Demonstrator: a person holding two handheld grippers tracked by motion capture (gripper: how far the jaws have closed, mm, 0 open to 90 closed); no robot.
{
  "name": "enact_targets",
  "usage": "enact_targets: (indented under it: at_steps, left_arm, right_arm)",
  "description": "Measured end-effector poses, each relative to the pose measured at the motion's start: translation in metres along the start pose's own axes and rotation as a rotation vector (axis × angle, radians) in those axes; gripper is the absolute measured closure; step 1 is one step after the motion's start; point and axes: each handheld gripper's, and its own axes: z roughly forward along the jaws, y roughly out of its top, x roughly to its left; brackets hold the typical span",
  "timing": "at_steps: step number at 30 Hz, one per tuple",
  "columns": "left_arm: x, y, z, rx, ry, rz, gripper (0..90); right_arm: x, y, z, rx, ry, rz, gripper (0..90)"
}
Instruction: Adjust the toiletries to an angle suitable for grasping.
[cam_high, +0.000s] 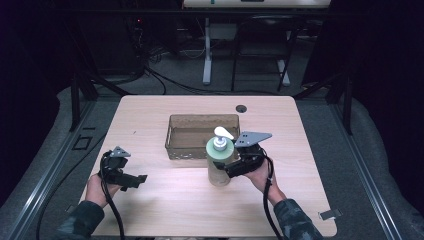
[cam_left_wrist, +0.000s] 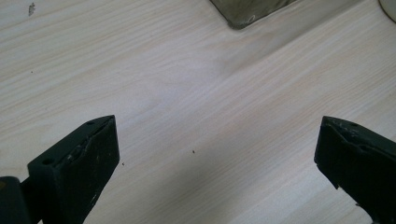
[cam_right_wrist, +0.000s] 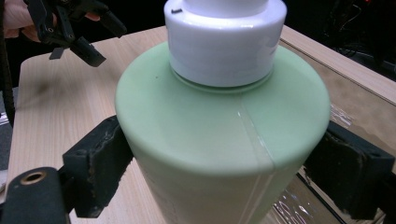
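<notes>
The right gripper (cam_high: 231, 167) clamps both jaws against a pale green pump bottle (cam_high: 218, 162), standing upright on the wooden table (cam_high: 165, 200) just in front of a clear tray (cam_high: 200, 123). Well apart, the left gripper (cam_high: 140, 179) hovers over bare wood, jaws wide open and holding nothing.

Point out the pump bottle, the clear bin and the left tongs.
pump bottle (cam_high: 218, 165): high view, on its pale green body.
clear bin (cam_high: 202, 118): high view, on its far rim.
left tongs (cam_left_wrist: 215, 158): left gripper view, midway between the open jaw tips.
</notes>
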Motion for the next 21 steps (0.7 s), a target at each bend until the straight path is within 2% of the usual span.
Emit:
enact_targets:
  at_steps: [17,21]
  left_arm:
    - [-0.001,0.0,0.001,0.002,-0.003,0.009,0.2]
    - [-0.002,0.0,0.002,0.01,-0.004,0.011,0.2]
  right_arm:
    - [0.005,0.013,0.019,0.023,0.049,-0.048,12.0]
    - [0.006,0.015,0.025,0.023,0.064,-0.043,12.0]
